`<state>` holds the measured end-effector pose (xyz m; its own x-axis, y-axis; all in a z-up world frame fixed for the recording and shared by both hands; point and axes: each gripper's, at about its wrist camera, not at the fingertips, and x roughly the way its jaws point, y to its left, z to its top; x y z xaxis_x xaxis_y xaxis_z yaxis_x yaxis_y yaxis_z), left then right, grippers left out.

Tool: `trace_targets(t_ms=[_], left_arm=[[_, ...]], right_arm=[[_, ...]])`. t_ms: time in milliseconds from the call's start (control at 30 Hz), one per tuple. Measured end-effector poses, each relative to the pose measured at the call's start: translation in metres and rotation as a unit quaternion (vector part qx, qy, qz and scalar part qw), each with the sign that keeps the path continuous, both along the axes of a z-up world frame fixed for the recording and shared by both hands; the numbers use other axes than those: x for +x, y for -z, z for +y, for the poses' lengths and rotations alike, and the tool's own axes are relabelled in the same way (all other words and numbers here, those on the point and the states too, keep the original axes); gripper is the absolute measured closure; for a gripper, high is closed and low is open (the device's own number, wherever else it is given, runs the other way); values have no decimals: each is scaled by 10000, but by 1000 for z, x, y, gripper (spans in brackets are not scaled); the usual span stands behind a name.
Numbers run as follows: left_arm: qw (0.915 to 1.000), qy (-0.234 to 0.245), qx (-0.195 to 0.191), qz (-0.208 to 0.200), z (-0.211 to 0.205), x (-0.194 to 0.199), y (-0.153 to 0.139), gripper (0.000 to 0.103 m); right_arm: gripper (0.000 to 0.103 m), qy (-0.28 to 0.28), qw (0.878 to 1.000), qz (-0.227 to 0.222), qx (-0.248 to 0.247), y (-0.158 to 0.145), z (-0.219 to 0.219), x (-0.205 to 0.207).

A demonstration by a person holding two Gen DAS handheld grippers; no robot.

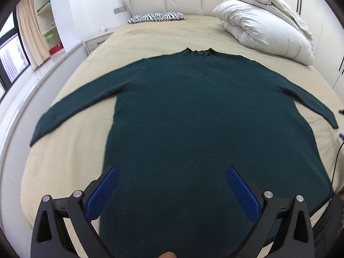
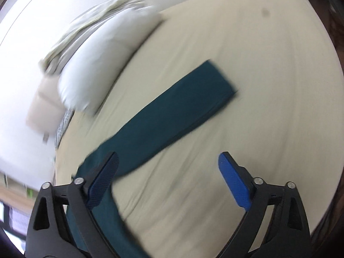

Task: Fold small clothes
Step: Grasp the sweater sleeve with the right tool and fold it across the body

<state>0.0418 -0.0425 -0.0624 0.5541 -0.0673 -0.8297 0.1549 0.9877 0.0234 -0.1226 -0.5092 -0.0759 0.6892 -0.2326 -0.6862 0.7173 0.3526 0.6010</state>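
The left wrist view looks along the wide-spread left gripper (image 1: 173, 173) from the foot of the bed (image 1: 150, 36) toward the headboard, high over the sweater (image 1: 193, 111) ahead of its fingertips. The right wrist view, rolled and blurred, looks down close along the right gripper (image 2: 168, 158) at one sleeve. Both views share the sweater, bed and duvet (image 1: 264, 25).

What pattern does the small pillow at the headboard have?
Black-and-white zebra stripes on the small pillow, clearest in the left wrist view.
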Motion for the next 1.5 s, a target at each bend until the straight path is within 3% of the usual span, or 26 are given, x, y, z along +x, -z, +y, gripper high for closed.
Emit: trace_targets(t_ms=[100, 200, 333, 433, 533, 633, 733, 833, 967, 1033, 1167, 1333, 1433, 1500], left_arm=[[9998, 105, -66, 137, -7, 10, 7, 0], [9985, 488, -258, -65, -19, 14, 10, 0], [9969, 679, -390, -44, -30, 23, 11, 0], [9979, 517, -375, 63, -26, 31, 13, 0], [9972, 419, -605, 101, -14, 40, 14, 0], [9956, 383, -851, 74, 1, 43, 16, 0], [9924, 310, -1185, 145, 15, 49, 19, 5], [9875, 239, -1550, 148, 30, 53, 18, 7], [9830, 95, -1835, 6, 51, 61, 13, 8], [9793, -18, -2023, -71, 65, 69, 9, 10], [9734, -118, -2279, -211, 84, 81, 3, 11], [9684, -79, -2486, -174, 85, 100, 7, 11], [9644, 0, -2643, -30, 73, 114, 15, 11], [9627, 76, -2704, 31, 59, 124, 19, 11]], right_arm=[[22, 170, 9990, -65, 420, 25, -44, 2], [36, 330, 9957, -288, 814, 50, -74, 3], [39, 346, 9965, -360, 676, 59, -94, 15], [48, 251, 9972, -316, 637, 59, -106, 35], [86, 262, 9980, -12, 575, 54, -111, 57], [95, 144, 9996, 160, 191, 37, -102, 66], [96, -141, 9994, 184, -248, 11, -78, 80], [96, -828, 9942, 67, -683, -28, -36, 128], [96, -2019, 9711, -168, -1264, -71, 48, 204], [96, -2537, 9586, -333, -1250, -78, 95, 241], [96, -3386, 9332, -313, -1163, -61, 188, 303], [90, -3980, 9141, 127, -761, 1, 260, 349], [59, -4253, 9030, 165, -585, 27, 277, 343], [49, -4267, 9014, 42, -732, 28, 278, 323]])
